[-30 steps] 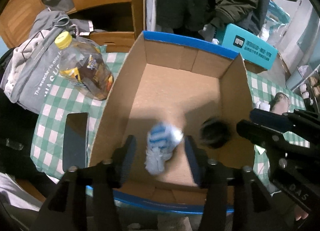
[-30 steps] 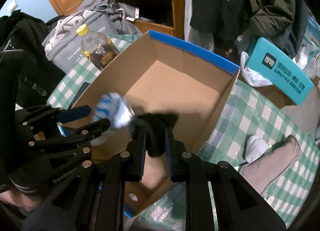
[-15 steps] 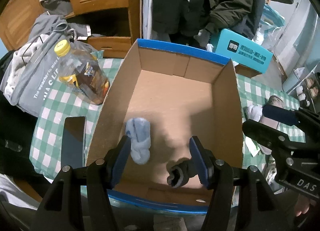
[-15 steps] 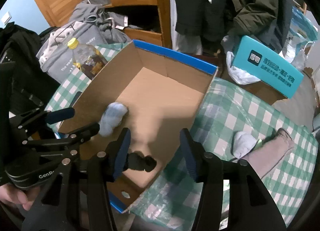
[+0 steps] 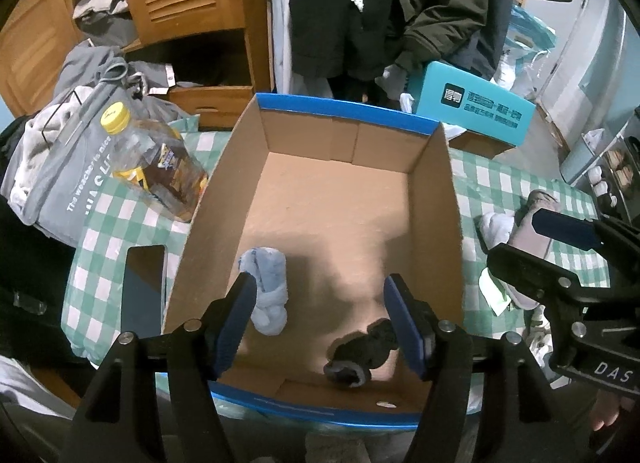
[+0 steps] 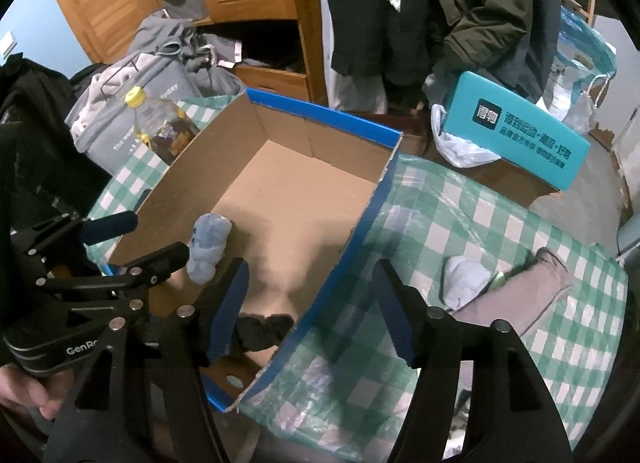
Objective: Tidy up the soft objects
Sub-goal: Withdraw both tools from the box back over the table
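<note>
Socks already lie in the cardboard box [image 5: 436, 199]: from the left wrist, the left hand-held gripper [image 5: 322, 317] hangs spread and empty over the blue sock roll [image 5: 269, 283] and dark sock [image 5: 362, 351]. From the right wrist, the right hand-held gripper [image 6: 310, 305] gapes empty above the box's right wall; it should swing right to the white sock [image 6: 464, 279] on the counter [image 6: 460, 203] and pinch its bulk, though the beige item [image 6: 532, 295] beside it is hard to identify.

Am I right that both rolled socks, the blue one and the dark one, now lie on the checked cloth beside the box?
Not quite. The blue sock and the dark sock both lie inside the box, on its floor, not on the cloth. The left wrist view shows it.
</note>
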A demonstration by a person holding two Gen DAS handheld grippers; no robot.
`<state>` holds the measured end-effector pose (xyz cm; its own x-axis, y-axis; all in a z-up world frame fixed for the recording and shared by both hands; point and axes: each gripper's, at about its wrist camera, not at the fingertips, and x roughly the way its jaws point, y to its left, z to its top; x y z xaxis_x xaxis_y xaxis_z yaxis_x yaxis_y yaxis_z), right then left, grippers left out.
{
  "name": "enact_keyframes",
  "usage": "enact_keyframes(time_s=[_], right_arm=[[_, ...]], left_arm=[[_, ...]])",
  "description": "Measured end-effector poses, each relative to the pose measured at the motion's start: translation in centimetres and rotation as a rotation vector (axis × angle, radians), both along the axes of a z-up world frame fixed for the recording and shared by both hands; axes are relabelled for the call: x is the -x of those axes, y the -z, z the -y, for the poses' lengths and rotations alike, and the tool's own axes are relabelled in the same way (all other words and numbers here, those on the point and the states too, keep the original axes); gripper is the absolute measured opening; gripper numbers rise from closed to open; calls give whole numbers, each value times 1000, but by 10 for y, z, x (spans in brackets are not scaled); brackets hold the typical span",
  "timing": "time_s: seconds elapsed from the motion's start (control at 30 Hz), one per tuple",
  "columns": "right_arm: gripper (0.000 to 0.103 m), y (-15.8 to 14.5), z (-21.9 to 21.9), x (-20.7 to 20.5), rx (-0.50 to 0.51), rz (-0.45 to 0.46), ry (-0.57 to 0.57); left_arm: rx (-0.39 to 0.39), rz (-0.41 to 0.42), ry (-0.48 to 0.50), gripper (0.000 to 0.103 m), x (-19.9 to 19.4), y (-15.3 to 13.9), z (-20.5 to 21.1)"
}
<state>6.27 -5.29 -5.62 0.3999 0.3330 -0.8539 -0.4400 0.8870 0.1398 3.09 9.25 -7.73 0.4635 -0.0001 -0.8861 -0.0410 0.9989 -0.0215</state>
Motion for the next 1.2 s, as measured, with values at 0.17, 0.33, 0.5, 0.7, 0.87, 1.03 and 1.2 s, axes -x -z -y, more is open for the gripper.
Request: enact_keyframes(time_s=[0.17,0.33,0.5,0.7,0.87,1.03,1.2], right_arm=[[71,-1,9,2,5,6,13],[71,2,22,3,12,0,38],[71,3,39,4,12,-7,67],[71,6,62,6,14,-15,108],[71,9,80,8,14,-21,140],[71,13,98,10,17,-33,169],[71,15,115,13,17,-35,196]], left_arm=[[-6,-1,19,68,0,-1,10],[-8,2,44,68,-1,-2,23],[-17,2,75,69,-2,-3,39],[-30,-4,110,69,-3,-1,60],[-37,-11,139,69,-3,1,76],[-44,-17,166,69,-3,2,91],[-44,-22,194,69,-3,4,109]])
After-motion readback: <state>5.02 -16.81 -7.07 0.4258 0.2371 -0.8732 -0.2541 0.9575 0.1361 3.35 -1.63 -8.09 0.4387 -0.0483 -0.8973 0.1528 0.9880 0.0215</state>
